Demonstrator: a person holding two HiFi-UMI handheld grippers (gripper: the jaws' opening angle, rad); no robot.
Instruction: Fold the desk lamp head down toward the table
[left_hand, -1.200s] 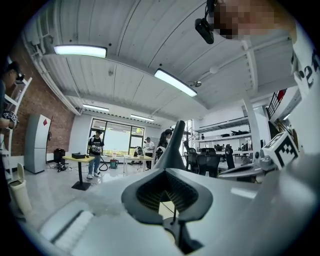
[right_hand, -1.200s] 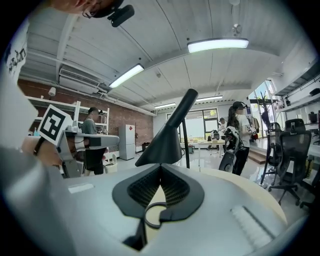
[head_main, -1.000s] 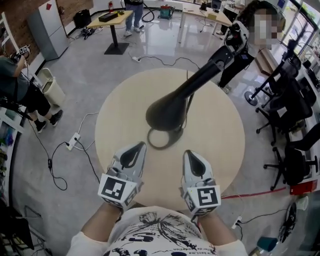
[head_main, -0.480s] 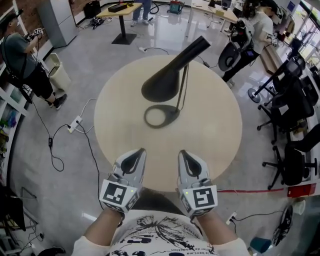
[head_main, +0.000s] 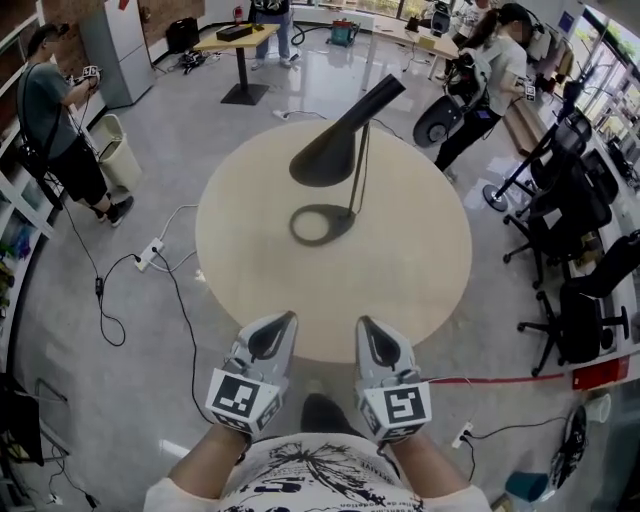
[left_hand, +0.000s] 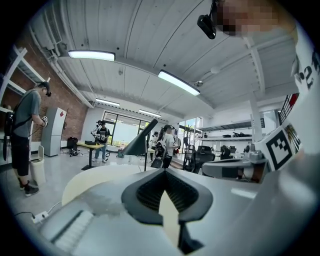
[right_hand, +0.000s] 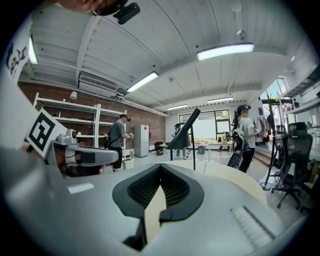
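A black desk lamp stands on the far half of the round beige table. Its cone head tilts on a long arm above the round base, held by a thin stem. In the left gripper view the lamp head shows far ahead, and in the right gripper view the lamp head is likewise distant. My left gripper and right gripper hover side by side at the table's near edge, well short of the lamp. Both are shut and hold nothing.
Office chairs crowd the right side. A person and a bin are at the left, with cables and a power strip on the floor. Another person stands beyond the table beside a scooter.
The view has pulled back from the table, so the lamp looks smaller and farther away. Both grippers have drawn back from over the tabletop to its near edge, still shut.
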